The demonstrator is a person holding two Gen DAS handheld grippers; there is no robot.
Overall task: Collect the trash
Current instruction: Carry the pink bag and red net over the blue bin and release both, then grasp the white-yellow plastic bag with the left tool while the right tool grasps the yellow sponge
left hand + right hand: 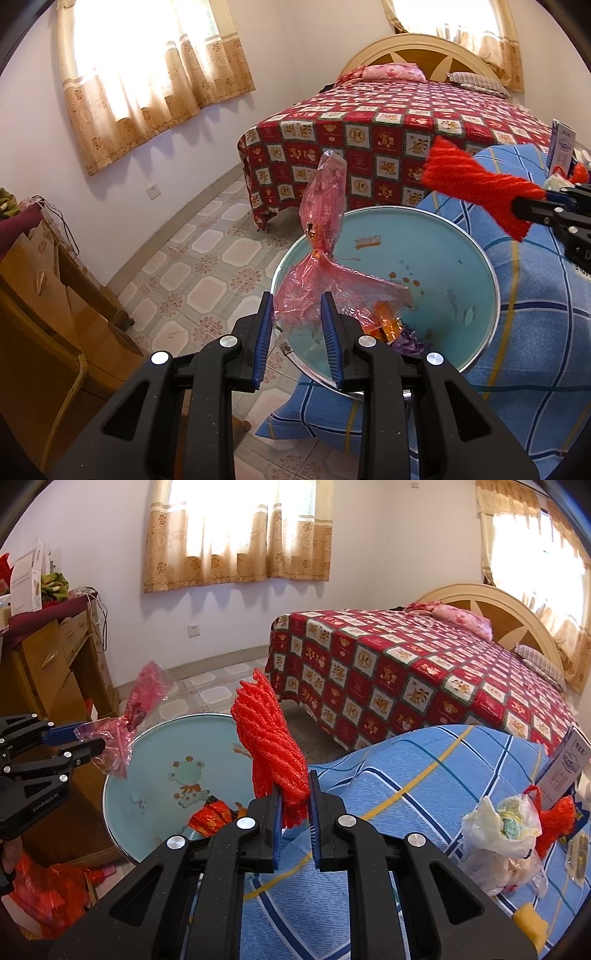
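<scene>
My left gripper [296, 306] is shut on the lower end of a crumpled pink plastic bag [325, 229], which sticks up above the near rim of a light blue basin [406, 251]. From the right wrist view, the left gripper [88, 740] and its pink bag [140, 698] sit at the left, over the basin [147, 775] with a cartoon animal inside. My right gripper [294, 797] is shut on a red foam net [269, 734] that stands upright just right of the basin. In the left wrist view the right gripper [526, 210] holds the red net [472, 181] beyond the basin's far right rim. Orange and purple wrappers [388, 326] lie in the basin.
The basin rests against a blue checked cloth [406, 775]. On the cloth lie a white plastic bag of scraps [506, 830], another red net [554, 821] and a printed card [565, 771]. A bed with a red quilt [406, 672] stands behind. A wooden dresser [48, 664] is at the left, with a red bag [48, 893] on the floor.
</scene>
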